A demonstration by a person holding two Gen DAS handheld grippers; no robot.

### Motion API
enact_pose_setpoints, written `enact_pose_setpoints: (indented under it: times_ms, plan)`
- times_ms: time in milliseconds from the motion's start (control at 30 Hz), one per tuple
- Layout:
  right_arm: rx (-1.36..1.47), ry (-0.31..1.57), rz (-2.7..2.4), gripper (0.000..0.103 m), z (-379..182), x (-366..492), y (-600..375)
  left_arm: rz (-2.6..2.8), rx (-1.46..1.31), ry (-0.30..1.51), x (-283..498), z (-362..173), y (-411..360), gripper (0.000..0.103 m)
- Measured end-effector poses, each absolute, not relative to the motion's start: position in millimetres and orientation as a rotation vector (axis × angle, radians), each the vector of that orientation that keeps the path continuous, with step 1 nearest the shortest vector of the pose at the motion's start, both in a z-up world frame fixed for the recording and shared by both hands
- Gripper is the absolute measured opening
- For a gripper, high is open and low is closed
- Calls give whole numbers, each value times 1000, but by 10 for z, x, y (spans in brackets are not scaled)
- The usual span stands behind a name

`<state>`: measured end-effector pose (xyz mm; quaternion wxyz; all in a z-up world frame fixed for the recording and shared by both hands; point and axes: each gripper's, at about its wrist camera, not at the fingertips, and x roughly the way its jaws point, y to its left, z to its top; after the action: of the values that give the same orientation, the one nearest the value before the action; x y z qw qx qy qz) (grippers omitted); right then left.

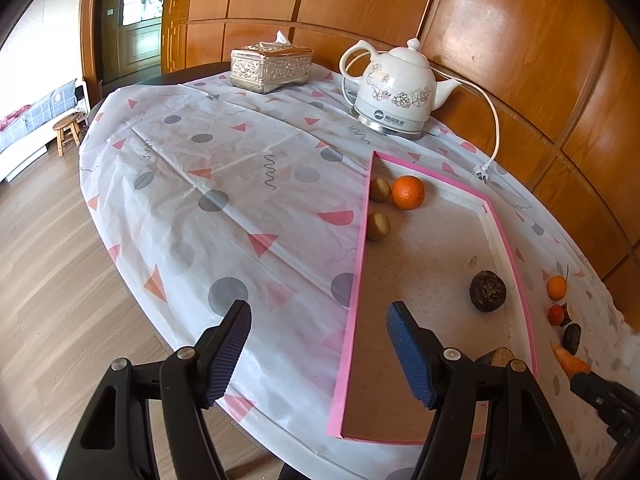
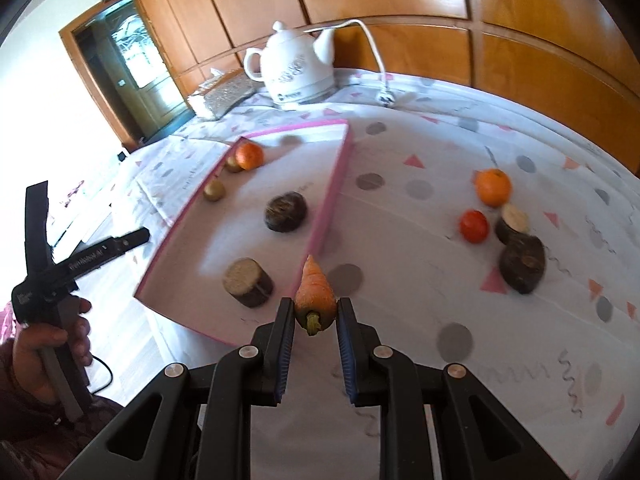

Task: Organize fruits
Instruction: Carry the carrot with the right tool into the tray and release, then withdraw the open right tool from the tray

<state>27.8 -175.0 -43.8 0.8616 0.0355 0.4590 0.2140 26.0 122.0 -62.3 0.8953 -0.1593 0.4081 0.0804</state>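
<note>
My right gripper [image 2: 315,314] is shut on a small carrot [image 2: 315,294], held above the table just right of the pink-edged tray [image 2: 326,204]; the carrot tip also shows in the left wrist view [image 1: 570,360]. In the tray lie an orange [image 1: 407,192], two kiwis [image 1: 379,189] [image 1: 378,226], a dark round fruit [image 1: 487,291] and a cut brown piece [image 2: 248,282]. My left gripper [image 1: 318,332] is open and empty above the tray's left rim [image 1: 362,248]. On the cloth right of the tray lie a tangerine [image 2: 493,187], a small red fruit [image 2: 474,226] and two dark pieces [image 2: 522,258].
A white kettle [image 1: 394,90] with its cord [image 1: 494,132] and a silver tissue box [image 1: 271,68] stand at the back of the table. Wood panelling runs behind. The table edge and floor are to the left.
</note>
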Motion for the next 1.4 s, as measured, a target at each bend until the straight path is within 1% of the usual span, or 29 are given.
enact_pose_setpoints:
  times_ms: [67, 467, 500, 533, 600, 700, 967, 1400]
  plan:
    - [67, 954, 471, 21, -402, 330, -1659, 173, -336, 846, 258, -627, 1236, 73]
    - [-4, 935, 584, 21, -352, 700, -973, 205, -372, 847, 213, -660, 1340, 73]
    - [-10, 931, 582, 22, -348, 734, -907, 204, -372, 847, 213, -662, 1340, 73]
    - [-12, 933, 574, 29, -349, 761, -862, 203, -371, 848, 214, -665, 1344, 73]
    - [-1, 939, 566, 35, -369, 804, -805, 204, -373, 852, 212, -676, 1355, 73]
    - [24, 943, 555, 36, -403, 800, -801, 210, -382, 853, 210, -689, 1384, 73]
    - [61, 906, 405, 36, -380, 613, -1267, 202, -379, 851, 211, -696, 1357, 73]
    - [167, 932, 34, 36, -644, 221, -2377, 165, -327, 833, 217, -597, 1202, 74]
